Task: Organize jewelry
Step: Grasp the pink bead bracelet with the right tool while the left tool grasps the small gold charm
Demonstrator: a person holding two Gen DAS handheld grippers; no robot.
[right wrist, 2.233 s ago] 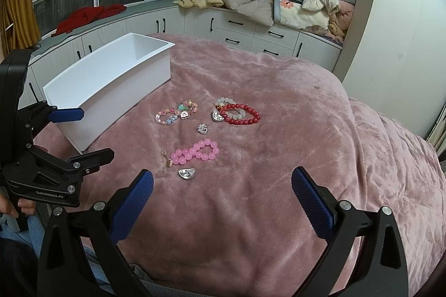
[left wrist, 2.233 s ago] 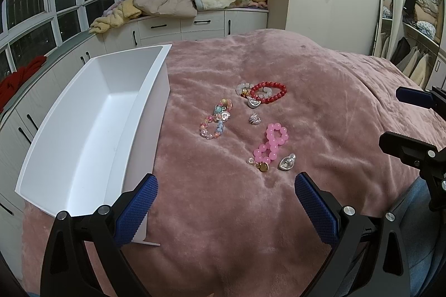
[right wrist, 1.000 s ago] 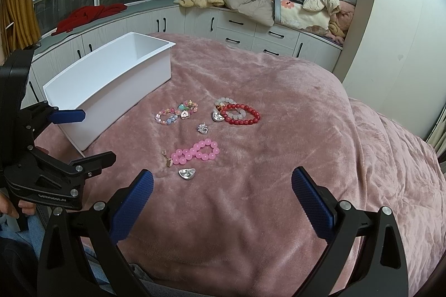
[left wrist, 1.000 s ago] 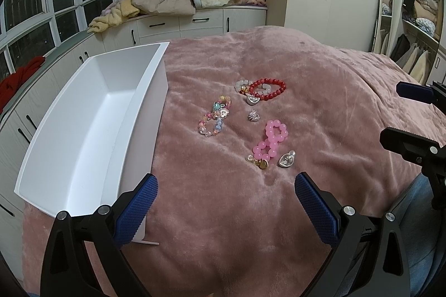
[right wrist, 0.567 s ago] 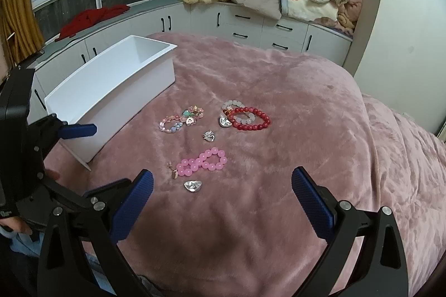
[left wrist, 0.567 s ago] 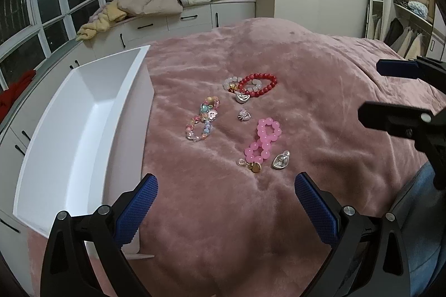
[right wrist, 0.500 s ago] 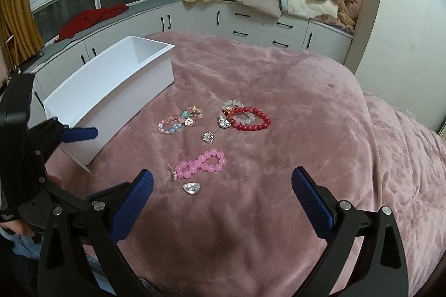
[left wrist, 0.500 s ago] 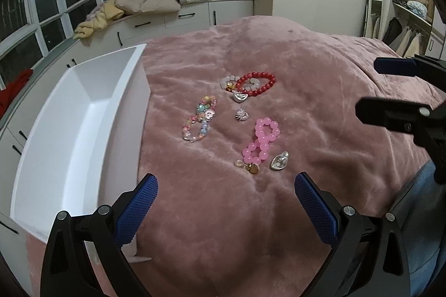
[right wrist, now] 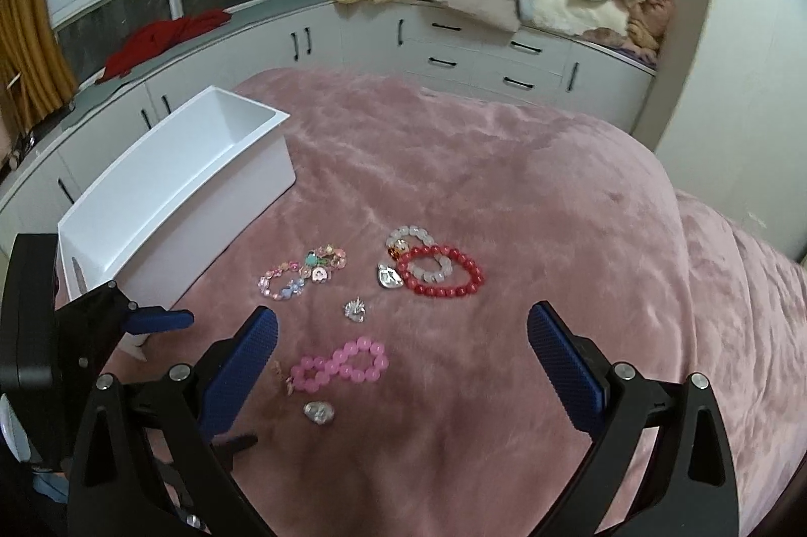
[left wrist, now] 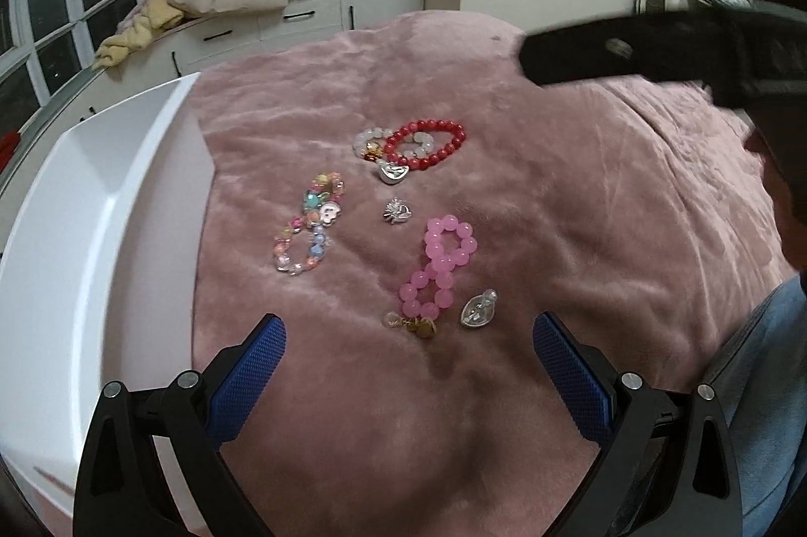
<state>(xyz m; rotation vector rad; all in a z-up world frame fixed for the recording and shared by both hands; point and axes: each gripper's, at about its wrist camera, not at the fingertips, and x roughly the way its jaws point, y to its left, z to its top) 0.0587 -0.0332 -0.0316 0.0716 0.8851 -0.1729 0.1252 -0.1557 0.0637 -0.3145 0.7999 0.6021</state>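
1. The jewelry lies loose on the pink plush blanket (left wrist: 580, 194) of the bed, none of it in the white bin (left wrist: 75, 244) yet. The pink bead bracelet (left wrist: 440, 270) is twisted into a figure-eight, with a small gold charm at its near end and a clear drop-shaped charm (left wrist: 478, 311) just beside it. A pinch on one loop could drag the bracelet without lifting it, or sweep the charm into the pile of the blanket.
2. The red bead bracelet (left wrist: 428, 144) overlaps a white bead bracelet (left wrist: 373, 138), and a silver heart (left wrist: 394, 172) touches both. Lifting either could likely snag the other and drop it partway to the bin.
3. The pastel charm bracelet (left wrist: 307, 234) lies nearest the bin; its many small charms may catch in the fabric. The little silver charm (left wrist: 397, 210) sits alone and looks hard to pinch cleanly on soft plush.
4. The left tool (left wrist: 408, 360) has its jaws spread wide and holds nothing, poised just short of the pink bracelet. The right tool (right wrist: 403, 350) is likewise spread and empty above the same bracelet.
5. Both tools crowd one spot, so they may knock together or bump beads aside.
6. The bin rests on the soft bed; a nudge could tip it.
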